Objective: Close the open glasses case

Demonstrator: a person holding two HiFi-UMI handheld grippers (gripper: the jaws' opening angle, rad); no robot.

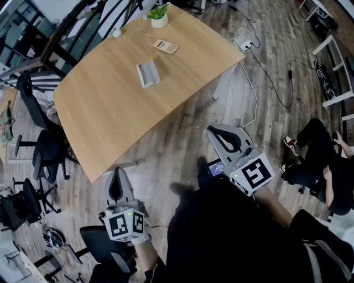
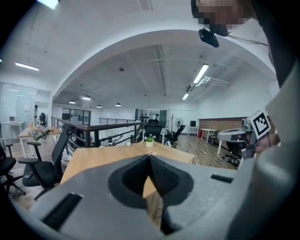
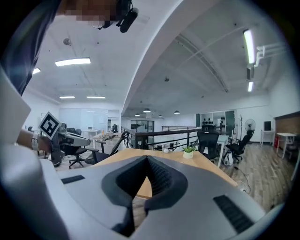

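Observation:
The glasses case, pale grey and lying open, rests on the far middle of the wooden table. Both grippers hang over the floor on the near side of the table, well short of the case. My left gripper is shut with nothing in it, its tips just past the table's near corner. My right gripper is shut and empty too, off the table's right edge. In the left gripper view the shut jaws of my left gripper point at the table. In the right gripper view my right gripper does the same.
A small potted plant, a white ball and a flat tan card-like thing sit at the table's far end. Office chairs crowd the left side. A seated person is at the right. Cables and a power strip lie on the floor.

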